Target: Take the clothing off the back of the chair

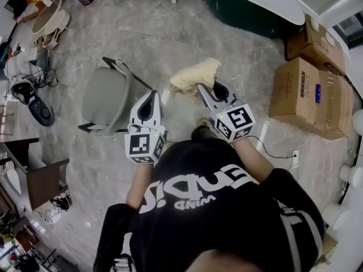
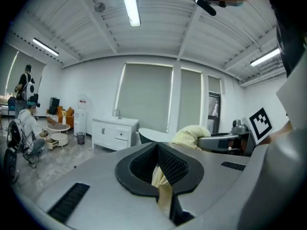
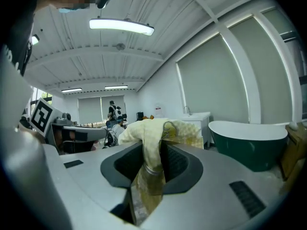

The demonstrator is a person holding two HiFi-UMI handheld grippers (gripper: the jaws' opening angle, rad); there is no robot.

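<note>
The pale yellow clothing hangs in the air to the right of the grey chair, clear of its back. My right gripper is shut on it; in the right gripper view a bunched fold is pinched between the jaws. My left gripper is beside the chair's right edge, shut on a thin strip of the same cloth that runs down between its jaws. From the left gripper view, the right gripper shows with the cloth bundle on it.
Cardboard boxes stand at the right, a dark green bathtub at the back, a white cabinet beyond it. A dark desk and cables lie at the left. People are by round tables far left.
</note>
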